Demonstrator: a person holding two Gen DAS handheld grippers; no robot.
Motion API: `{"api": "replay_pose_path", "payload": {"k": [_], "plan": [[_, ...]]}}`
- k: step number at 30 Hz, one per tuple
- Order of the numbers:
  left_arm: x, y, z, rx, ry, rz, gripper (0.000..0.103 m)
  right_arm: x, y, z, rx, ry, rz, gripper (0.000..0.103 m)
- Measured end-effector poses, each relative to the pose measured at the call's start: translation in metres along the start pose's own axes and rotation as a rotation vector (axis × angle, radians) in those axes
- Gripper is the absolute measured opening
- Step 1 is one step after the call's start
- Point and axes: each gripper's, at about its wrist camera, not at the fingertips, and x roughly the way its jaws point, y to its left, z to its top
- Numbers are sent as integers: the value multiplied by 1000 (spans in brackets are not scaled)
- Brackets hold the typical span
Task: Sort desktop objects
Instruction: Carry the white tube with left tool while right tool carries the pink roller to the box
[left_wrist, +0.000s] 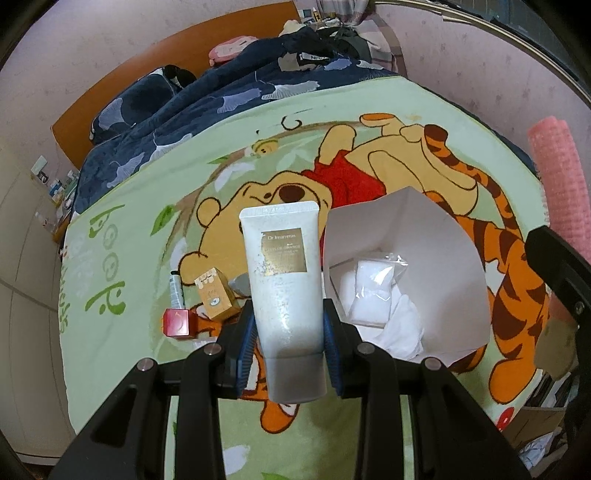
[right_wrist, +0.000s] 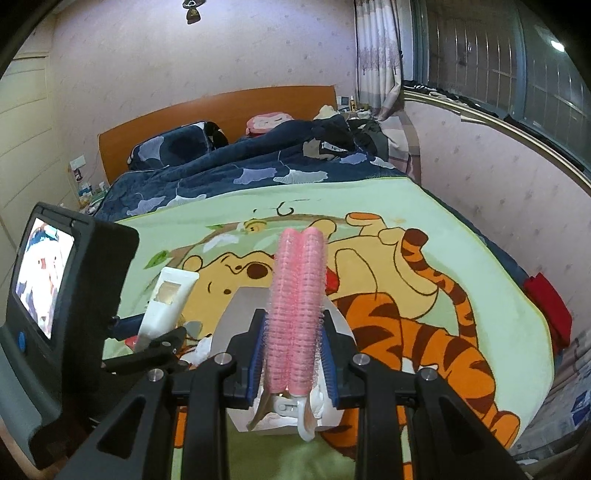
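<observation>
L gripper (left_wrist: 291, 347): I had it clamped on the white tube (left_wrist: 284, 280), pads at the low end by the cap, tube sticking up and fwd.
R gripper (right_wrist: 293, 354): I had it closed on the pink hair roller (right_wrist: 298, 306), roller upright, white clip end hanging below the pads.
Box (left_wrist: 461, 266): white, open top, just fwd-right of L gripper; bag and white stuff already inside. From R wrist it sat right under and ahead of the roller.
Loose bits: small orange box (left_wrist: 216, 295), red cube (left_wrist: 180, 322), thin tube (left_wrist: 176, 290), all fwd-left of L gripper on the blanket (left_wrist: 122, 295).
Handling, my guess: tube soft, light, a bit slick, grip near cap safest. Roller very light, bristly, crushable, so easy squeeze.
Room: box walls thin, likely to tip if bumped; open blanket beyond; grippers near each other.
</observation>
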Motion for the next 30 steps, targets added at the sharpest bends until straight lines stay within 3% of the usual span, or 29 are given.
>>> {"api": "replay_pose_path", "payload": {"k": [21,30], "plan": [[34,-7,18,76,17,4,34,30,3,-13,-1,81,-10,27],[51,-13,23,93,53,-73,34,49,3,-17,12,130,-26,27]]}}
